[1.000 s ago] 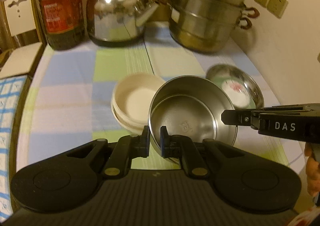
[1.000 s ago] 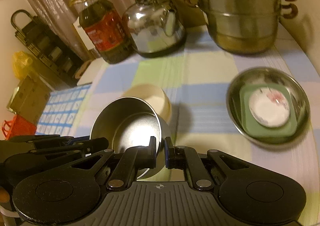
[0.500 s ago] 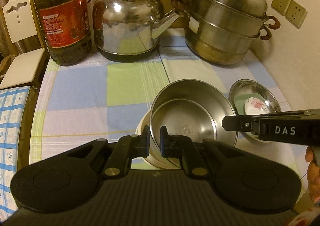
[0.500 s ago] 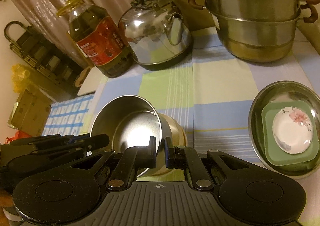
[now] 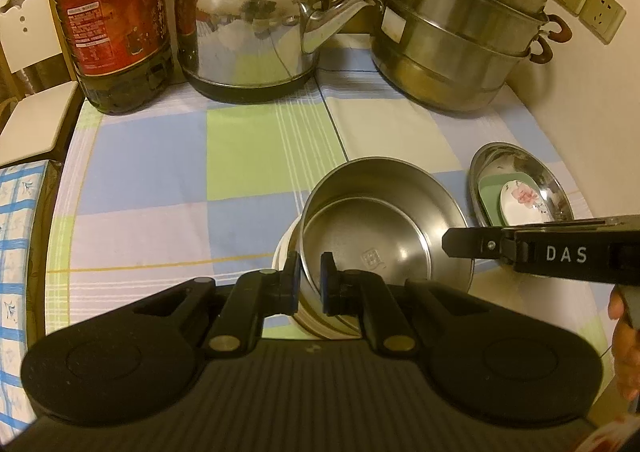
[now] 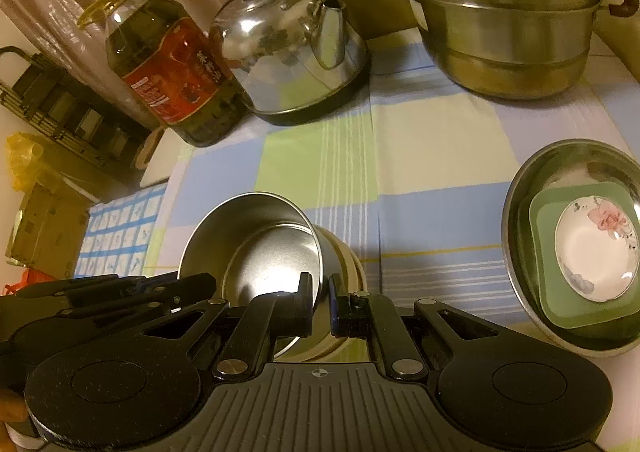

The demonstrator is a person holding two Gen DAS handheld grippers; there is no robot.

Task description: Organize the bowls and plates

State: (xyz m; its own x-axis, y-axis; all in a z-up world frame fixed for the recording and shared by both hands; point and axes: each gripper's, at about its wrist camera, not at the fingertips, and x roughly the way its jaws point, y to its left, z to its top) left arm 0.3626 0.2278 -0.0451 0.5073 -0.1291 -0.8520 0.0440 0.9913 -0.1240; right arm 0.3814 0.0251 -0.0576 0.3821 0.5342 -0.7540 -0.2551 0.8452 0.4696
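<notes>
My left gripper (image 5: 309, 279) is clamped on the near rim of the one steel bowl (image 5: 384, 240), the wall pinched between its pads. My right gripper (image 6: 319, 302) pinches the same bowl's rim on the opposite side. The bowl hangs tilted, directly ahead of both, partly lowered into a cream bowl (image 6: 352, 272) beneath it; I cannot tell whether that is one cream bowl or two nested. I judge this nesting nearly complete: the steel bowl is not yet seated and released. To my right, apart from the bowls, lies one stack, apparently finished: one steel plate (image 6: 532, 180), one green square plate (image 6: 552, 292) inside it, one floral saucer (image 6: 596, 252) on top. Farthest ahead stand one oil bottle (image 5: 112, 20), one kettle (image 5: 256, 12) and one steamer pot (image 5: 460, 32).
</notes>
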